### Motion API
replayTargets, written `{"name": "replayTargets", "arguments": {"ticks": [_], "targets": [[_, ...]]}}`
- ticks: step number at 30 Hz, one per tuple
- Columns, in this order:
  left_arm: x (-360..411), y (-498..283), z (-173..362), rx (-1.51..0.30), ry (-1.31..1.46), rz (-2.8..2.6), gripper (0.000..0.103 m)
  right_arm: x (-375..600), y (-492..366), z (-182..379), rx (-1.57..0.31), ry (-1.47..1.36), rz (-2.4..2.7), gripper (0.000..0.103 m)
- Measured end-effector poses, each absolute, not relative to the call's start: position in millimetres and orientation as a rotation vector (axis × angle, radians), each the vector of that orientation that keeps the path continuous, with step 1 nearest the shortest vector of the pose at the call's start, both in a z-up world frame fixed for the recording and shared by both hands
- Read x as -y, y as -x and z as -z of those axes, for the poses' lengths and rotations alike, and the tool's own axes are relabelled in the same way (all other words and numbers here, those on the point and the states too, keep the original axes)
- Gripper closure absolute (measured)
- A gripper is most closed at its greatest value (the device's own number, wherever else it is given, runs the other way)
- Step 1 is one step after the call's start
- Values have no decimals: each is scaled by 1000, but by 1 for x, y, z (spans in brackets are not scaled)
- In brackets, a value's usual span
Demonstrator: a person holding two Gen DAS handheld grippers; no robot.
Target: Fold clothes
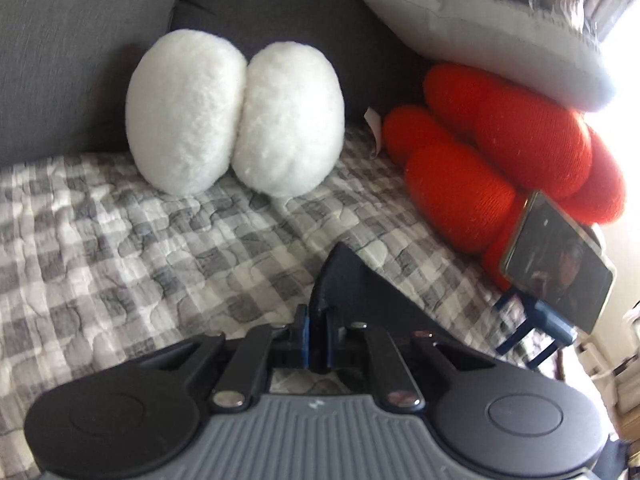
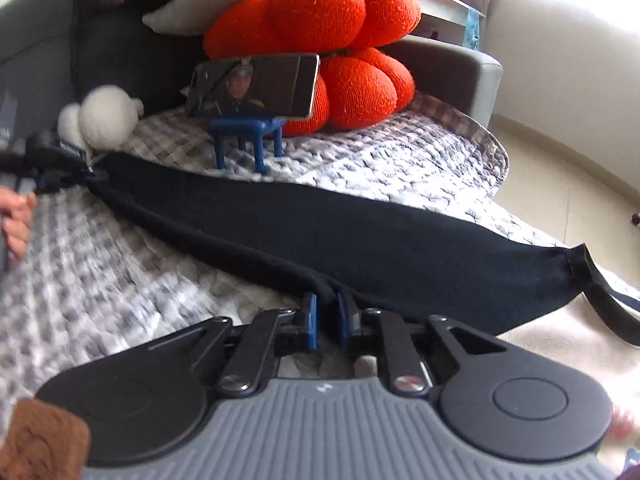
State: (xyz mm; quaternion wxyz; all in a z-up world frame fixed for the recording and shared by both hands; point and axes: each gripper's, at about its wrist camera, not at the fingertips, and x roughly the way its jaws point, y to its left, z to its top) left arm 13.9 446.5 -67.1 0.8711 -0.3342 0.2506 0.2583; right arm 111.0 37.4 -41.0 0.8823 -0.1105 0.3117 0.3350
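The black garment (image 2: 360, 240) lies stretched as a long band across the checked quilt (image 2: 380, 160) on the sofa, its long axis running in the right wrist view from about ten o'clock, at the left gripper (image 2: 86, 174), down to about four o'clock, where a hemmed end and a loose strap hang past the quilt's edge. The left gripper (image 1: 318, 330) has its jaws nearly closed, pinching a corner of the cloth (image 1: 348, 280) that stands up in a peak. The right gripper (image 2: 327, 318) sits at the band's near edge with a fold of fabric between its blue pads (image 2: 312, 320); the jaws stand slightly apart, and whether the pads press the cloth cannot be told. At twelve o'clock of the band a phone (image 2: 256, 86) leans on a small blue stand (image 2: 248, 136), just beside the cloth's far edge, backed by a red knot cushion (image 2: 320, 20). A white plush cushion (image 1: 236, 112) sits against the sofa back, with open quilt between it and the left gripper. The quilt's rounded edge drops to bare floor (image 2: 560, 168) at two o'clock
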Motion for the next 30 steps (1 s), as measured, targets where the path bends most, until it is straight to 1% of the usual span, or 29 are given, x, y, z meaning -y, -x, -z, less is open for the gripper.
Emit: {"name": "replayTargets", "arguments": {"ticks": [1,2,3,6,9,14,15,16,17,18,20,25,28,30], "targets": [[-447,-13,67,-519,699,-535,95,-30,-113,33,-639,193,-715,73],[-445,-13,66,-520,689,-533,95,-20,-117,24,-625,147,-716,55],[-444,-14,66,-524,679,-531,95,-9,-124,17,-618,113,-691,53],[-447,-14,68,-528,694,-530,95,22,-147,1,-606,47,-596,51],[-447,-15,69,-533,682,-532,95,51,-183,7,-656,59,-435,51],[-441,-18,66,-531,635,-530,95,69,-221,25,-715,72,-345,51],[-441,-18,66,-528,636,-530,95,67,-225,28,-729,89,-359,52],[-440,-18,66,-527,634,-531,95,65,-230,32,-743,106,-373,62],[-439,-19,65,-525,628,-533,95,62,-234,35,-756,125,-384,85],[-438,-19,64,-520,617,-535,95,59,-238,38,-761,165,-364,96],[-436,-17,60,-499,599,-537,95,55,-239,38,-744,194,-373,98],[-434,-13,52,-416,604,-546,95,56,-244,11,-589,183,-344,99],[-430,-21,55,-432,566,-553,95,53,-253,7,-546,197,-309,99],[-428,-27,61,-458,538,-559,95,48,-260,15,-543,220,-295,99]]}}
